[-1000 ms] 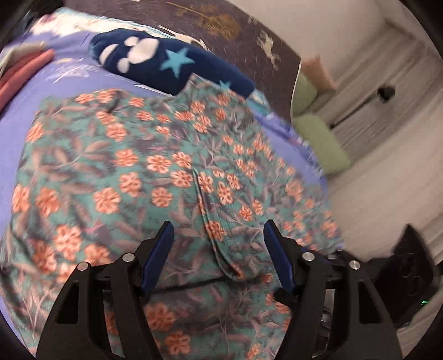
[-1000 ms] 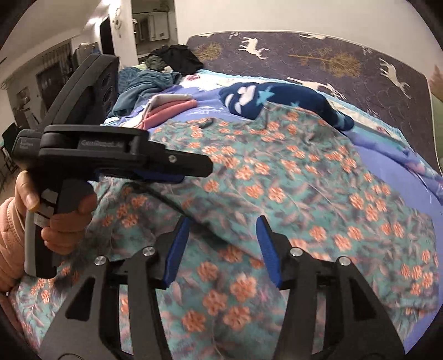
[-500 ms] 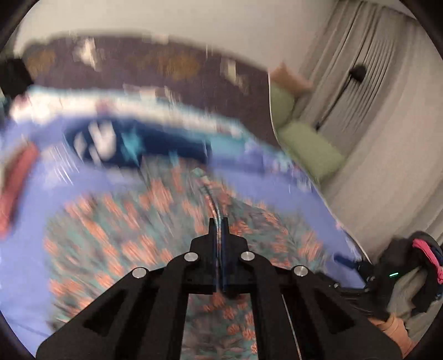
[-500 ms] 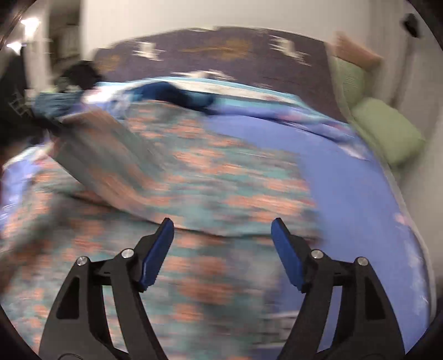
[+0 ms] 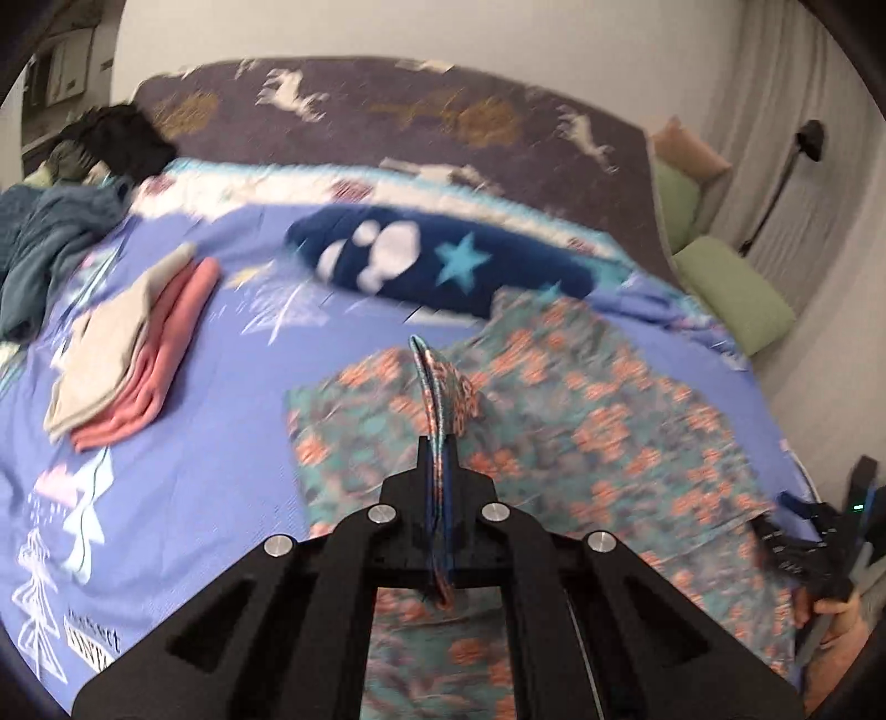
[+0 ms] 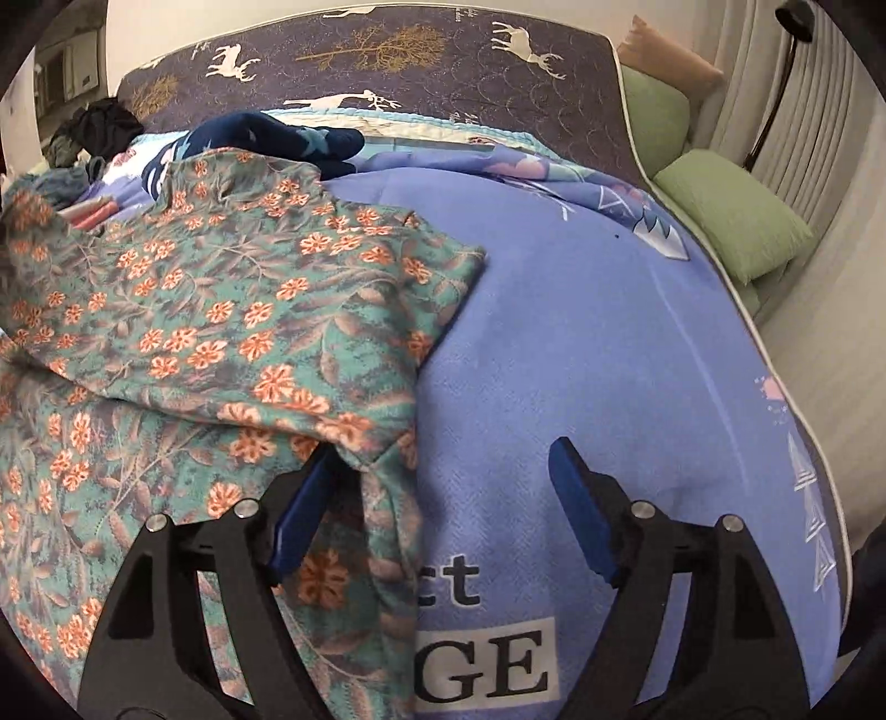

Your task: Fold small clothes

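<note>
- Since the frame one second earlier, the left gripper had gone from jaws spread over the flat cloth to jaws pressed together on a raised fold of it; the right gripper had spread wider and shifted toward the cloth's right border.
- The bed, covered by a blue-violet printed sheet, filled both views, with a dark headboard cover bearing deer and tree motifs behind it.
- The floral garment, teal with orange flowers, lay spread on the sheet; in the right wrist view one layer was doubled over another, its edge running diagonally toward the near side.
- The left gripper was clamped on a narrow ridge of the floral garment, which stood up edgewise between the fingers.
- The right gripper stood open, jaws well apart; its left finger sat at the garment's hanging corner, its right finger over bare sheet. Contact with the cloth could not be confirmed.
- A navy plush item with white patches and light-blue stars lay beyond the garment, near the headboard.
- A folded stack, beige on pink, rested on the sheet left of the garment, well apart from it.
- Green cushions lay off the bed's right side.
- A crumpled blue-grey cloth sat at the far left.
</note>
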